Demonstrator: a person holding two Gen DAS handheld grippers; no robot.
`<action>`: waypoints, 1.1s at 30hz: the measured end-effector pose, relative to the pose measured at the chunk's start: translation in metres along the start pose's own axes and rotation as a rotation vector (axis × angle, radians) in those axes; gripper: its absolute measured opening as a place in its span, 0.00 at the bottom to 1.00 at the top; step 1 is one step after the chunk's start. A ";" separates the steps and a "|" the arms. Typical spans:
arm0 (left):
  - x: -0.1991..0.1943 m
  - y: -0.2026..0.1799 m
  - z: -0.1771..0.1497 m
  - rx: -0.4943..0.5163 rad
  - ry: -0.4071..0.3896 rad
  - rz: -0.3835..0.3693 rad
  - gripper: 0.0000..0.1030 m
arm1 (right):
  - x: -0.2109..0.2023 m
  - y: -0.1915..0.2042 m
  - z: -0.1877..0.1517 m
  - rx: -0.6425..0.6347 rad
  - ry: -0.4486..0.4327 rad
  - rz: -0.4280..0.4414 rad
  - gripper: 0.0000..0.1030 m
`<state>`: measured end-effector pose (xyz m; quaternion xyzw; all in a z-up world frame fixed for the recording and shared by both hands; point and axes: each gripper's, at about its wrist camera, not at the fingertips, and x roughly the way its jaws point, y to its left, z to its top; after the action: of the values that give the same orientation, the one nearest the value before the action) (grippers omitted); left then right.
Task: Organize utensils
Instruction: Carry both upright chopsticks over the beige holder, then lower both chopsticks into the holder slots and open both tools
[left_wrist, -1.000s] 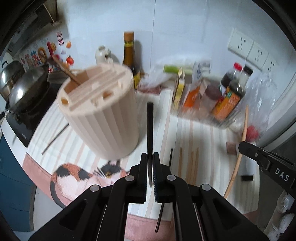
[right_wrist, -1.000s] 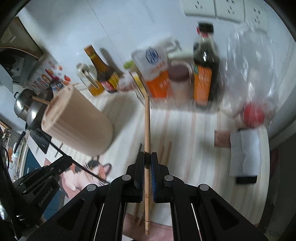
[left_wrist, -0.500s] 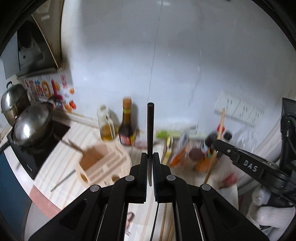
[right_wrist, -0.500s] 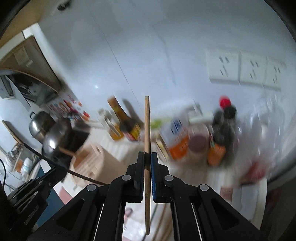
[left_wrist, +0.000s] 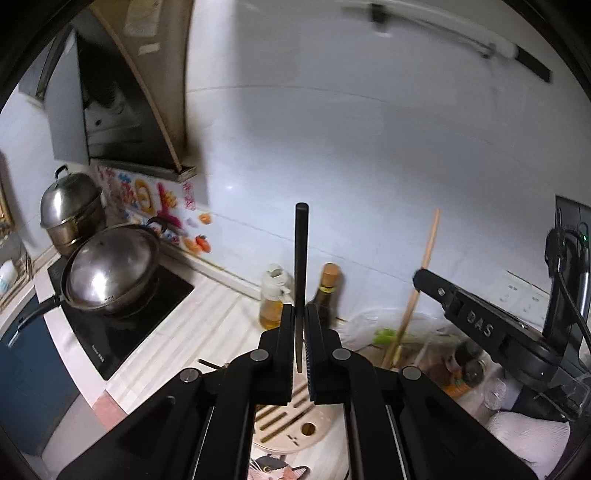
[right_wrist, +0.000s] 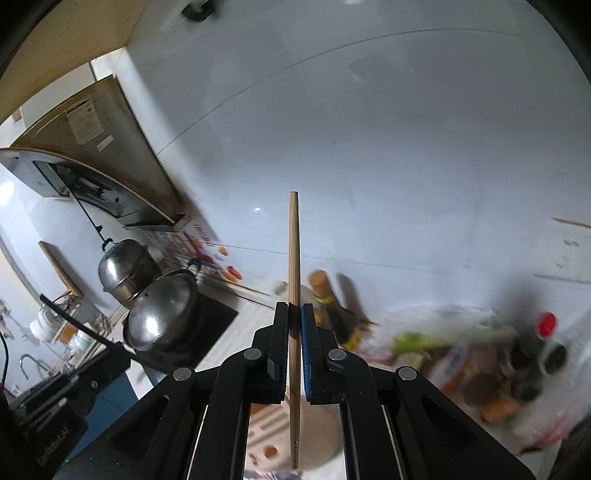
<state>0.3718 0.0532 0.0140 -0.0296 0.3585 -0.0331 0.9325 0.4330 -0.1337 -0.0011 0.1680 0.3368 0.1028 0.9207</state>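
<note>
My left gripper (left_wrist: 299, 325) pinches a black chopstick (left_wrist: 301, 258), my right gripper (right_wrist: 294, 325) a wooden chopstick (right_wrist: 294, 280), both upright above the slotted utensil holder (left_wrist: 291, 424) below my fingers. Misjudged, either tip could miss its slot.

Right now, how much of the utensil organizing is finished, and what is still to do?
Done: one wooden utensil seems to stand in the slotted holder. In hand: the left gripper is shut on a black chopstick, and the right gripper is shut on a wooden chopstick, both upright above the holder. Left: lowering both into its openings. The counter below is mostly hidden, so other loose utensils cannot be judged.
</note>
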 end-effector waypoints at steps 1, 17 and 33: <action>0.006 0.005 0.001 -0.011 0.009 0.011 0.03 | 0.006 0.003 0.001 -0.006 0.000 0.004 0.06; 0.085 0.037 -0.011 -0.125 0.197 -0.021 0.03 | 0.114 0.033 -0.011 -0.105 0.027 0.038 0.06; 0.050 0.058 -0.011 -0.136 0.150 0.080 0.83 | 0.082 0.013 -0.033 -0.111 0.145 0.037 0.60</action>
<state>0.4034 0.1068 -0.0320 -0.0760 0.4294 0.0263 0.8995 0.4724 -0.0887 -0.0678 0.1150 0.3933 0.1500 0.8998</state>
